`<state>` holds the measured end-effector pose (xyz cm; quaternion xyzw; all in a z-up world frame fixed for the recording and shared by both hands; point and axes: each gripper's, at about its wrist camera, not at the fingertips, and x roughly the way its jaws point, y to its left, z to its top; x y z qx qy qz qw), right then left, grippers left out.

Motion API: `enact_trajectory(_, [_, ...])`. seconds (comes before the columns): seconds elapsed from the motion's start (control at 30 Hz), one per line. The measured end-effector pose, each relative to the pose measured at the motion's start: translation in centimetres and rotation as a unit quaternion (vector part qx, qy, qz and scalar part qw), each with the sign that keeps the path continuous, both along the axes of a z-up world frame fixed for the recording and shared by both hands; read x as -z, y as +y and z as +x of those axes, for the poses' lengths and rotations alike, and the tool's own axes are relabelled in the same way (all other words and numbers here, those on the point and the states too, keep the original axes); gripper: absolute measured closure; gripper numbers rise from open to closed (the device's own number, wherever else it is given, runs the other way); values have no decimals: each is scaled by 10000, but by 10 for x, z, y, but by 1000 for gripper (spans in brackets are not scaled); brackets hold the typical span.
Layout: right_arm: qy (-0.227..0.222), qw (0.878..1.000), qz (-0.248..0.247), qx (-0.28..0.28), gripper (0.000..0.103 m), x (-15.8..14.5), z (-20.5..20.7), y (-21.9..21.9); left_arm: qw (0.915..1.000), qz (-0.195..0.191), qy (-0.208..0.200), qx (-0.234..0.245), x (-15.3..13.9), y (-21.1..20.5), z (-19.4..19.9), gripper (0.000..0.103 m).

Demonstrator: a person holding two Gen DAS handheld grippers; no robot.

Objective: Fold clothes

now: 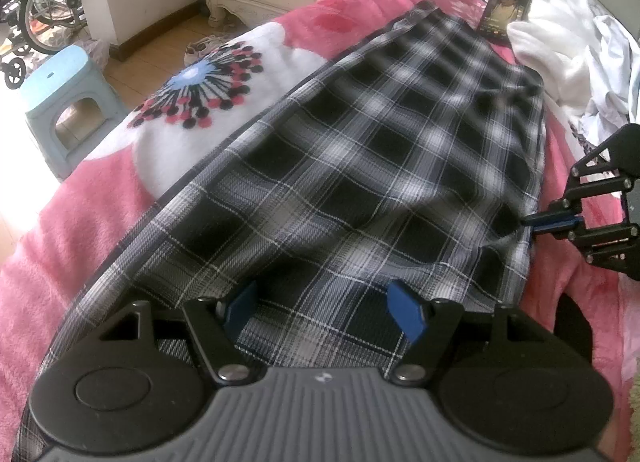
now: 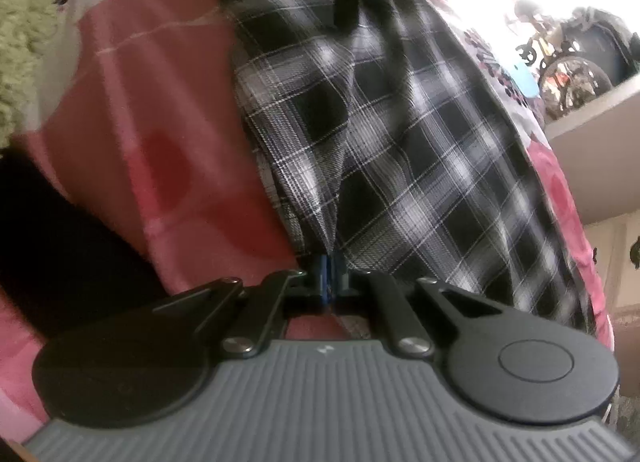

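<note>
the left gripper [image 1: 320, 312] hovered nearest, its blue fingers [image 1: 406, 314] spread wide over the plaid garment [image 1: 360, 166] with nothing caught between them; whether they touched the cloth could not be told. the garment, a black, grey and white check, lay spread along the bed [image 1: 60, 262] over a pink blanket with a flower print, its near hem under the left gripper and its far end reaching toward a phone [image 1: 506, 10] and a heap of white laundry [image 1: 560, 46] near the bed's far corner. at the garment's right-hand edge the right gripper [image 2: 329, 274] had its fingers pressed together on the fabric, pinching a narrow ridge that rose into a soft fold running away from the pinch. judging by that fold and the shallow ripples across the panel, the cloth looked thin, light and limp, so it would likely sag and drape from any single hold rather than keep a shape. it seemed neither slippery nor fragile, though a pinch of only one layer might let the under layer trail behind. the sensible places to take it appeared to be the hem and side edges or corners, two holds well apart, so the panel could be carried over flat. the plush blanket might drag at the weave.
</note>
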<state>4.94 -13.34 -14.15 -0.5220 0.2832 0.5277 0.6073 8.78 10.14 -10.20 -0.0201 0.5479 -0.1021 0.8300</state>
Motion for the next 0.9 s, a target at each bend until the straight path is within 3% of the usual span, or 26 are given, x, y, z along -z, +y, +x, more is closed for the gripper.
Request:
enact_trajectory(0.1, [234, 9989, 143, 370, 97, -11, 6, -5, 10000, -4, 1, -6, 0, 0, 0, 30])
enact_trajectory(0.2, [607, 9907, 537, 1095, 94, -28, 24, -18, 10000, -7, 2, -8, 0, 0, 0, 30])
enact_trajectory(0.3, [847, 9718, 1043, 1937, 93, -43, 46, -35, 10000, -10, 3, -10, 0, 0, 0, 30])
enact_trajectory(0.4, [720, 9524, 1282, 2670, 93, -44, 67, -46, 10000, -13, 4, -12, 0, 0, 0, 30])
enact_trajectory(0.47, [731, 9302, 1324, 3344, 93, -40, 84, -55, 10000, -15, 5, -13, 0, 0, 0, 30])
enact_trajectory(0.57, [1217, 8793, 1695, 4282, 93, -35, 105, -78, 10000, -17, 6, -15, 0, 0, 0, 30])
enact_trajectory(0.73, [1967, 7937, 2232, 5306, 93, -21, 122, -111, 10000, -24, 4, -14, 0, 1, 0, 30])
enact_trajectory(0.77, [2120, 7723, 2329, 5517, 93, -17, 126, -119, 10000, -25, 4, -14, 0, 1, 0, 30])
enact_trajectory(0.9, [2651, 6669, 2667, 6433, 93, 2, 138, -157, 10000, -28, 4, -15, 0, 1, 0, 30])
